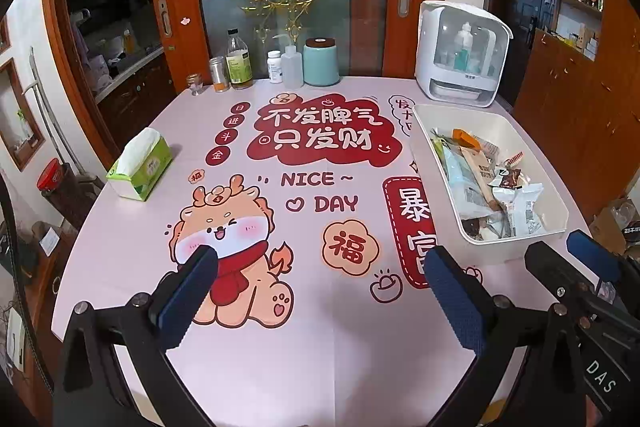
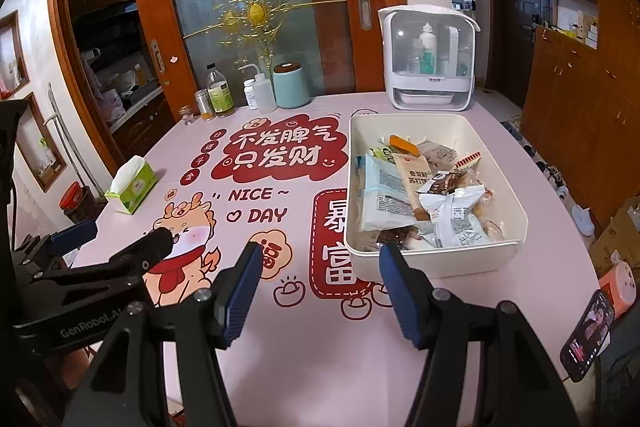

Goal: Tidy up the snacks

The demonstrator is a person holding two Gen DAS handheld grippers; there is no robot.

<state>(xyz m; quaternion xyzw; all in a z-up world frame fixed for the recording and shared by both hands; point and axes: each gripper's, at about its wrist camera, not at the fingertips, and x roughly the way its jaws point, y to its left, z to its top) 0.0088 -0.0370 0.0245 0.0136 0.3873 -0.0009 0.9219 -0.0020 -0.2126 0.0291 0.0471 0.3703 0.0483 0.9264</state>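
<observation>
A white rectangular bin (image 1: pixel 516 245) (image 2: pixel 432 259) stands on the right side of the pink table and holds several snack packets (image 1: pixel 488 183) (image 2: pixel 424 195) piled together. My left gripper (image 1: pixel 320 259) is open and empty, hovering over the table's near edge, left of the bin. My right gripper (image 2: pixel 318 255) is open and empty, just in front of the bin's near left corner. The right gripper also shows at the right edge of the left wrist view (image 1: pixel 568 251), and the left gripper at the left of the right wrist view (image 2: pixel 124 231).
A green tissue pack (image 1: pixel 140 163) (image 2: pixel 132 183) lies at the table's left. Bottles, jars and a teal canister (image 1: pixel 321 61) (image 2: pixel 291 85) line the far edge. A white cabinet box (image 1: pixel 460 53) (image 2: pixel 428 59) stands behind the bin. A phone (image 2: pixel 586 335) is at the near right.
</observation>
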